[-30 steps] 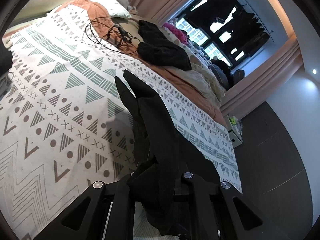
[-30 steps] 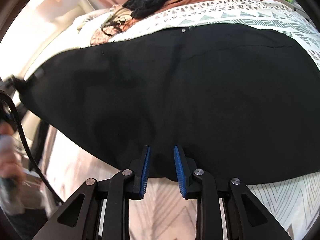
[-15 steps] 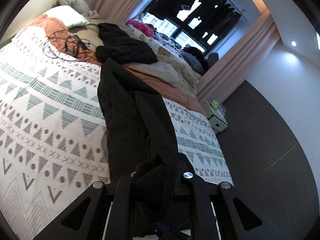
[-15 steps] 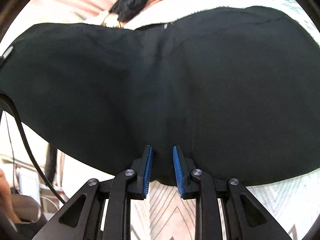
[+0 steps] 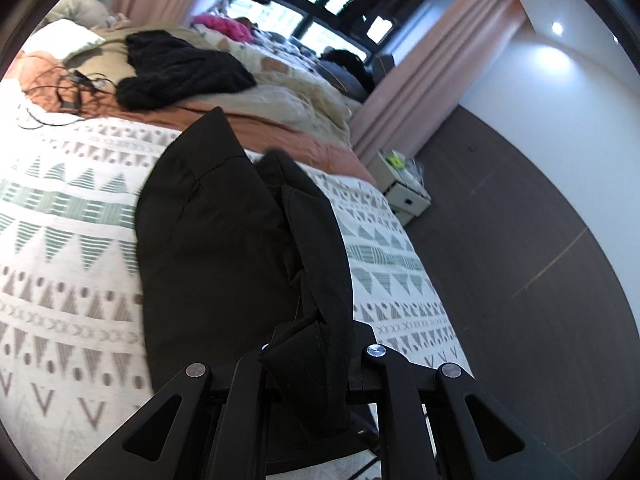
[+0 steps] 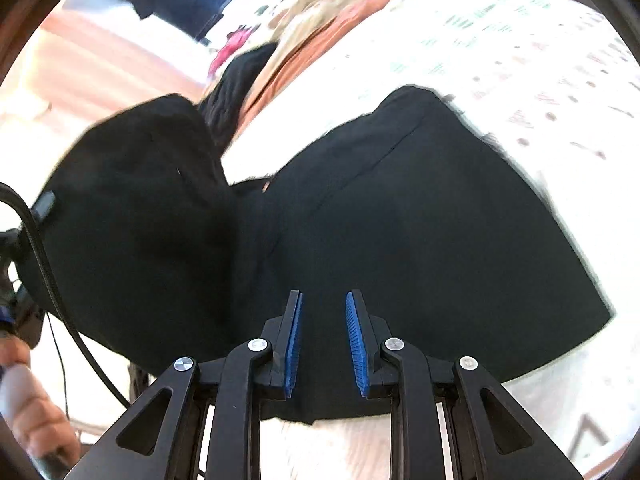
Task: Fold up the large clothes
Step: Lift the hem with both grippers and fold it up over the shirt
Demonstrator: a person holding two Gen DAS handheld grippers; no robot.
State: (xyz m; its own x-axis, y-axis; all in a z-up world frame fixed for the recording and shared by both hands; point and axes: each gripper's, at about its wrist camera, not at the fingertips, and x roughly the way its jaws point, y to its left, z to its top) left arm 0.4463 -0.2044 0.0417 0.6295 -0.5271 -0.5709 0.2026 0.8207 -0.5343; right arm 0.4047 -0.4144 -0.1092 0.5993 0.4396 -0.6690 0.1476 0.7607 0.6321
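A large black garment (image 5: 224, 248) lies on the patterned bedspread (image 5: 60, 240). My left gripper (image 5: 308, 360) is shut on a bunched edge of the black garment, and the cloth hides its fingertips. In the right wrist view the same black garment (image 6: 420, 232) spreads across the bed, with its left part lifted and folded. My right gripper (image 6: 322, 320) stands over the garment's near edge with its blue pads (image 6: 295, 336) a small gap apart; cloth shows between them, and I cannot tell if it is gripped.
A black knit garment (image 5: 180, 68) and a tangle of cables (image 5: 68, 88) lie on the orange blanket (image 5: 280, 132) at the far side of the bed. A small white bedside cabinet (image 5: 400, 188) stands on the dark floor (image 5: 520, 280). A person's hand (image 6: 24, 400) shows at the left.
My left gripper has carried its held edge along, so the garment now lies wider and folded on the bed. In the right view, the garment's left part has lifted and folded over.
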